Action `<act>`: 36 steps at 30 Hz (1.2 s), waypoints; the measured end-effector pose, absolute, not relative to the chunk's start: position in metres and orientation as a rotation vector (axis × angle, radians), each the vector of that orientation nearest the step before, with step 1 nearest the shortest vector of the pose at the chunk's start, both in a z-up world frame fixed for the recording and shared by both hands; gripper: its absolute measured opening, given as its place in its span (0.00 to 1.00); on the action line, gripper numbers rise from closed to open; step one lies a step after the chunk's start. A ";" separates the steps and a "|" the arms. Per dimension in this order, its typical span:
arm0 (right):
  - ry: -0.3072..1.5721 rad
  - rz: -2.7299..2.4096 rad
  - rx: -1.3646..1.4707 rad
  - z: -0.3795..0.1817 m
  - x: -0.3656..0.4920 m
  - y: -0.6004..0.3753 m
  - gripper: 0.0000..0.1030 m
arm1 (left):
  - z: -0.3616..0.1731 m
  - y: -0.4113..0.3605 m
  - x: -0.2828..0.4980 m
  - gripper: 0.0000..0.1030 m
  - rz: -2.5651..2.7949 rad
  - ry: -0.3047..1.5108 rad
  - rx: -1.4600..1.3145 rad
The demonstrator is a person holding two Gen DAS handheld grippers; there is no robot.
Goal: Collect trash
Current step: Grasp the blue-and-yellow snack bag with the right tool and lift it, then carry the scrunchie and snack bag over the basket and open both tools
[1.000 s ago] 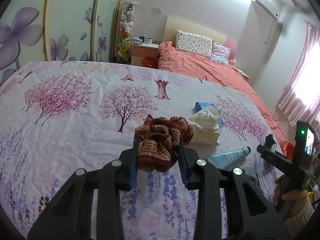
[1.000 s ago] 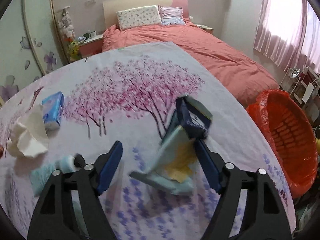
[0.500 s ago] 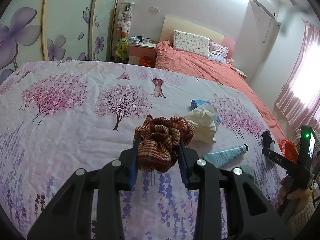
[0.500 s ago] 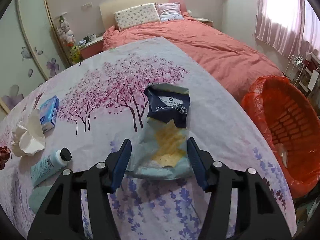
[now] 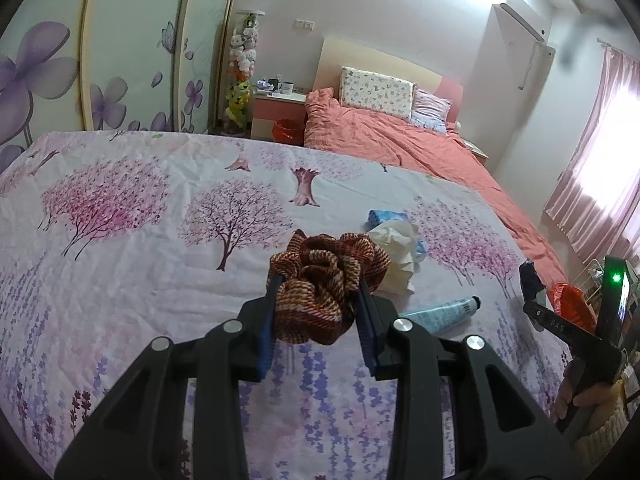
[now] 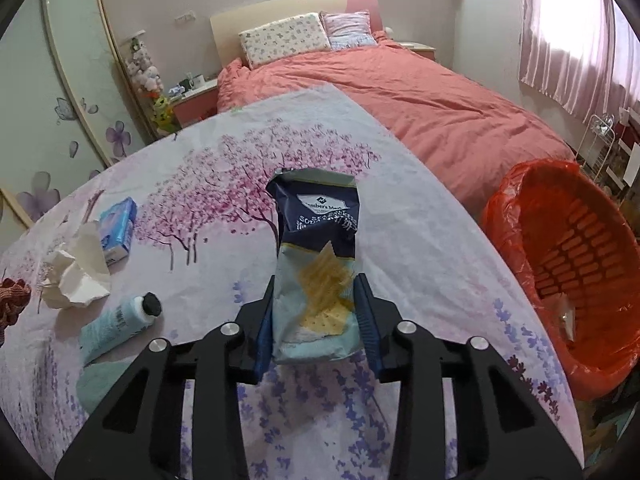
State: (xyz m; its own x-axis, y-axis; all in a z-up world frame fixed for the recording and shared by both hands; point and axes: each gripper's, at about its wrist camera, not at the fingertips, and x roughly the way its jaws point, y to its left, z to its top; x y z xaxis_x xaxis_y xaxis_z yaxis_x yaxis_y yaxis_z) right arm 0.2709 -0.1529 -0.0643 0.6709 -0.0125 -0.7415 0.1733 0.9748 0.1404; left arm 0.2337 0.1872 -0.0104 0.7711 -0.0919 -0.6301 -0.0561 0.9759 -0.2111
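The left gripper [image 5: 318,312] has its blue-padded fingers [image 5: 267,334] pressed together on a bunched rust-and-orange woven fabric scrunchie [image 5: 325,286], held above the floral tree-print bedspread [image 5: 120,248]; the right gripper [image 6: 316,318] is clamped on the lower end of a dark-blue and pale-blue cracker snack wrapper [image 6: 316,256], which stands upright between its fingers [image 6: 366,320], lifted off the bedspread near its right edge.

Nearest on the bedspread, towards the left of the right wrist view, lies a folded pale-green cloth [image 6: 98,384]; just beyond it a light-blue squeeze tube with a black cap [image 6: 116,326] lies on its side, cap pointing towards the far edge; further on sits a crumpled white paper tissue [image 6: 76,276], touching a blue-and-white plastic tissue packet [image 6: 118,226] behind it. The scrunchie shows at the left border of that view — beside the tissue.

Off the bedspread's right edge stands a round orange plastic basket lined with an orange bag [image 6: 568,248], with a small scrap of clear wrapping [image 6: 566,314] inside on its bottom; the snack wrapper is well apart from its rim.

Farther back are a bed with a coral-pink duvet [image 6: 400,92], a flower-print pillow [image 6: 284,38] and a striped pink pillow [image 6: 348,30] at the headboard; a pink bedside cabinet [image 5: 280,114] stands left of it.
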 end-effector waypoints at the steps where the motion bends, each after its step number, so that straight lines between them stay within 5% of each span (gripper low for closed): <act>1: 0.826 -0.102 0.205 -0.063 0.270 -0.153 0.33 | -0.009 0.186 0.233 0.33 -0.022 0.689 -0.223; 7: 0.794 -0.067 0.213 -0.049 0.263 -0.151 0.27 | 0.001 0.172 0.227 0.33 -0.046 0.674 -0.213; 9: 0.780 -0.055 0.209 -0.042 0.260 -0.150 0.05 | 0.005 0.167 0.226 0.33 -0.055 0.667 -0.209; 36: 0.611 0.010 0.322 0.006 0.214 -0.196 0.03 | 0.042 0.065 0.221 0.33 -0.257 0.619 -0.160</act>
